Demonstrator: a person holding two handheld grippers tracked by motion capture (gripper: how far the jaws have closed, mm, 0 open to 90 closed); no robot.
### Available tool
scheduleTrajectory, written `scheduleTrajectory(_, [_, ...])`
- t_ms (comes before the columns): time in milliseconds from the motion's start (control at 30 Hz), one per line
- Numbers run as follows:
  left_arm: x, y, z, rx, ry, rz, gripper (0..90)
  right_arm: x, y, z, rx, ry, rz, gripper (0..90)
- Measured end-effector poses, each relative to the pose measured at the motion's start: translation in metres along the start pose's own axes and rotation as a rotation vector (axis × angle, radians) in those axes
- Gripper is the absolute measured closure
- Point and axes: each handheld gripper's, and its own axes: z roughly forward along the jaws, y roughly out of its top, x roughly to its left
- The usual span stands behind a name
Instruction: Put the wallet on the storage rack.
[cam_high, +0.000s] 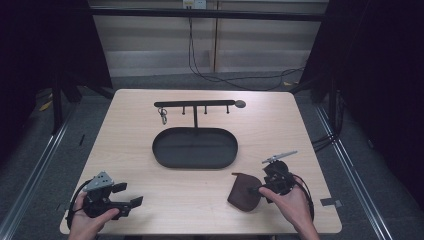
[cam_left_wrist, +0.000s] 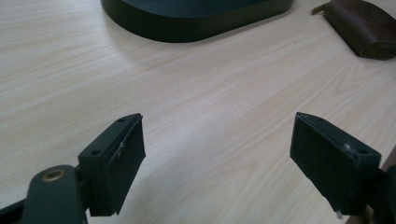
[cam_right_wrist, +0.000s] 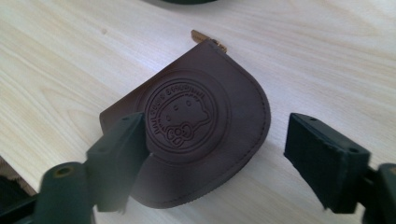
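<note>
Right tongs (cam_right_wrist: 205, 158) gape wide over brown pouch (cam_right_wrist: 196, 121) embossed with a cat-face seal, lettering unreadable; left tongs (cam_left_wrist: 217, 161) gape empty.

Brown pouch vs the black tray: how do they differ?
The pouch is brown leather, a rounded half-moon with an embossed round stamp and a zipper tab; the tray is plain black and oval. The pouch is much smaller than the tray. The pouch lies near the table's front right, between the open jaws of the right hand-held gripper; the tray sits mid-table with a hook rack rising from it. Both rest flat on the wooden table.
</note>
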Motion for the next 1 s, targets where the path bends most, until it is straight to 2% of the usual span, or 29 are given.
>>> scheduleTrajectory(67, [0.002, -0.001, 0.002, 0.004, 0.009, -0.014, 18.0, 0.0, 0.002, 0.0, 0.002, 0.003, -0.01, 20.1])
scheduleTrajectory(133, [0.002, -0.001, 0.003, 0.021, 0.019, -0.015, 18.4, 0.0, 0.008, 0.001, 0.04, 0.008, -0.019, 18.3])
scheduleTrajectory(167, [0.002, -0.001, 0.003, 0.021, 0.019, -0.015, 18.4, 0.0, 0.008, 0.001, 0.04, 0.008, -0.019, 18.3])
scheduleTrajectory(200, [0.002, -0.001, 0.004, 0.028, 0.015, -0.015, 18.8, 0.0, 0.011, 0.003, 0.069, 0.018, -0.019, 17.3])
scheduleTrajectory(233, [0.002, -0.001, 0.004, 0.028, 0.018, -0.014, 18.8, 0.0, 0.011, 0.003, 0.069, 0.018, -0.019, 17.3])
scheduleTrajectory(400, [0.002, -0.001, 0.002, 0.011, 0.046, -0.013, 20.2, 0.0, 0.018, 0.013, 0.148, 0.036, -0.029, 17.1])
scheduleTrajectory(633, [0.003, 0.0, 0.001, 0.014, 0.033, -0.013, 20.4, 0.0, 0.031, 0.021, 0.236, 0.007, -0.021, 17.1])
scheduleTrajectory(800, [0.003, 0.001, 0.0, -0.001, 0.034, -0.025, 20.4, -0.001, 0.037, 0.032, 0.294, 0.023, -0.033, 16.1])
scheduleTrajectory(867, [0.004, 0.001, 0.001, 0.011, 0.029, -0.023, 20.4, -0.001, 0.038, 0.037, 0.314, 0.025, -0.044, 14.9])
scheduleTrajectory(1000, [0.004, 0.001, 0.001, 0.015, 0.026, -0.02, 20.4, -0.002, 0.039, 0.042, 0.329, 0.037, -0.044, 12.9])
